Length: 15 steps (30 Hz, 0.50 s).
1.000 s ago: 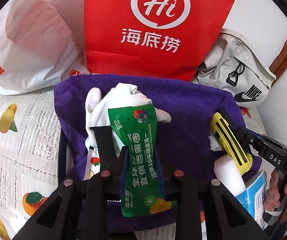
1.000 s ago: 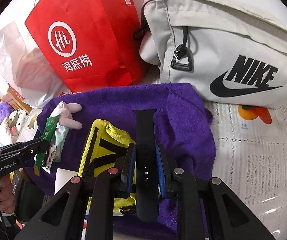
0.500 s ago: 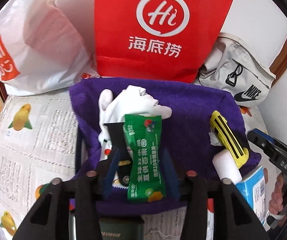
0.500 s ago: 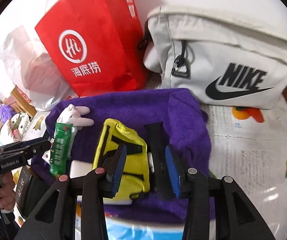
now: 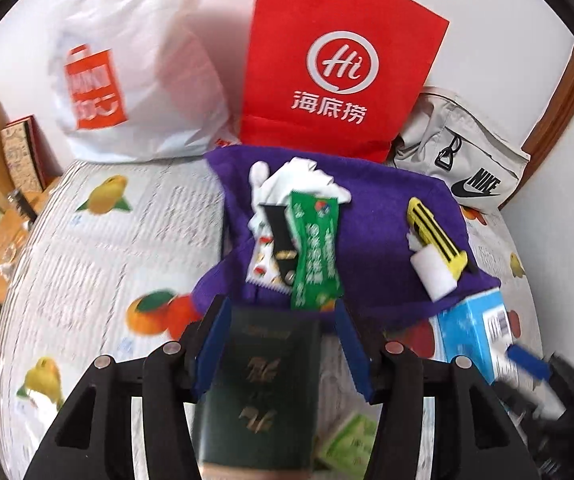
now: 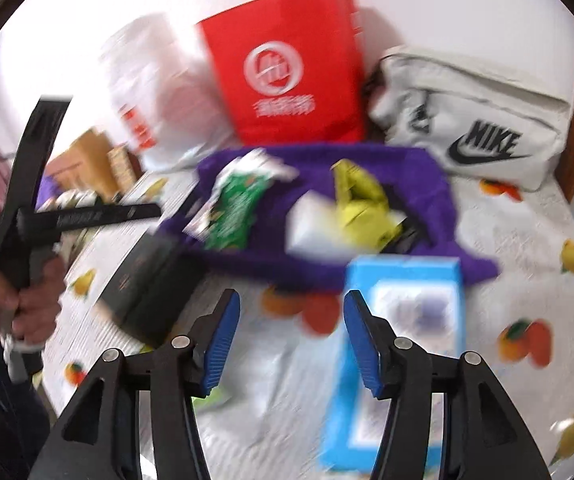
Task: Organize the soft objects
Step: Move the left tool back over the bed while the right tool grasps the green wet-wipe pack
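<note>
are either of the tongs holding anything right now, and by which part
No, nothing is held. The left tongs are open, straddling the dark green box without gripping it. The right tongs are open over the tablecloth.

One purple terry towel, centre. On it: one white cloth glove, one green foil sachet, one black watch strap, one small white fruit-print sachet, one yellow-black fabric piece, one white foam block.

Bags at 12 o'clock: one red paper, one white plastic, one grey Nike pouch.

Boxes: one dark green at 6, one blue at 4.
</note>
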Motion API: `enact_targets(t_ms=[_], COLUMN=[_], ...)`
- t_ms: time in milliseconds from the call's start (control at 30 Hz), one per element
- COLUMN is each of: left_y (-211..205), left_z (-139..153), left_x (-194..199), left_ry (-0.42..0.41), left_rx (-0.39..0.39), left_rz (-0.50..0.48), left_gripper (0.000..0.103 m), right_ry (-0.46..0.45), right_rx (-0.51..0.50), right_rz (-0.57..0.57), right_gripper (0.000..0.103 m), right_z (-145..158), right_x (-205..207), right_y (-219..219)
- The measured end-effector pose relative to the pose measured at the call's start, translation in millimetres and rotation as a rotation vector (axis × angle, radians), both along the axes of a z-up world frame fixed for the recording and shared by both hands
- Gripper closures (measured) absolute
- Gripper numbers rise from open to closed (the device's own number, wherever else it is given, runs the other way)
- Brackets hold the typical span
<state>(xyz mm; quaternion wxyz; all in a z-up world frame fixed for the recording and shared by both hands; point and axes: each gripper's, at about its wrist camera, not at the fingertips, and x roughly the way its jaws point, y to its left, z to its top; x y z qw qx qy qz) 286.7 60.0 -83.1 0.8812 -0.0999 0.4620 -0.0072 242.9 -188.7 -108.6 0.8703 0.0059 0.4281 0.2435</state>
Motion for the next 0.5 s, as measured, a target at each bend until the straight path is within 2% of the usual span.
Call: enact_targets(t_ms=[67,300,500], left_y=[6,26,40], left_z=[0,-9,-18], left_x=[-13,-53,-76], left_ry=[-0.002,0.004,0.024], left_rx=[-0.003,-0.021,-0.039], left_rz=[0.010,0.023,0.026], left_gripper=[0.050,0.049,0.049], right_ry=[0.011,0.028,0.011], right_rx=[-0.003,-0.055,-0.108], right_rz=[0.044,0.162,0.163], right_gripper=[0.042,0.039,0.029], right_z=[-8,-38,-58], right_x=[-15,-45,-45], right_y=[14,63,84])
